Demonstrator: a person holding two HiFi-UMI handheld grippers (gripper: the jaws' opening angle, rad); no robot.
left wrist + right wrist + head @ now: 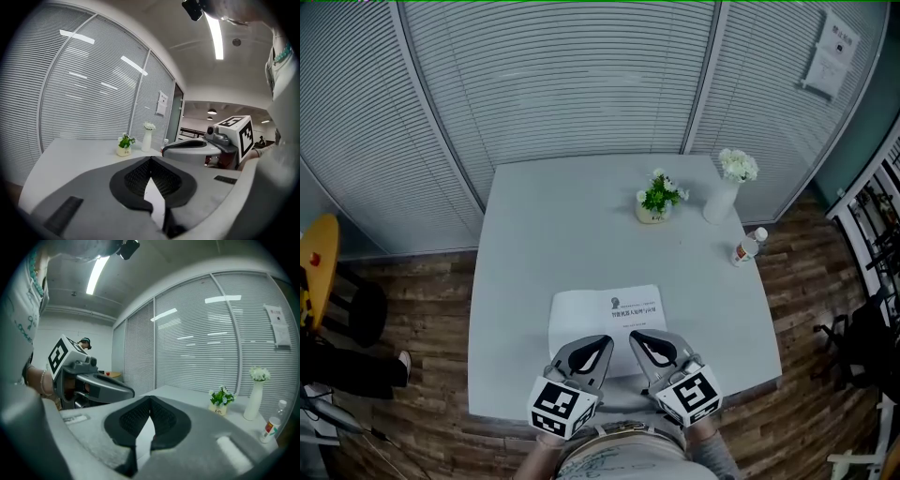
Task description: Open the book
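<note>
Looking down on the white bench [534, 244], I see the book [609, 314] lying flat and closed near the front edge, its pale cover up, with a small block of print toward the far side. The left hand-held gripper [603, 340] and the right hand-held gripper [636, 336] hover side by side over the book's near edge. Their tips point away from the person, with a small gap between the two. Each has its jaws pressed together at the tips with nothing pinched. Through the opening behind the tips only the white below shows. Whether the tips touch the cover I cannot tell. Toward the far right corner stand a small potted plant [658, 197] and, near it, a white vase [722, 197] of white flowers. A small bottle [748, 247] stands by the right edge, apart from both. Slatted blinds [562, 84] line the wall behind the bench.
</note>
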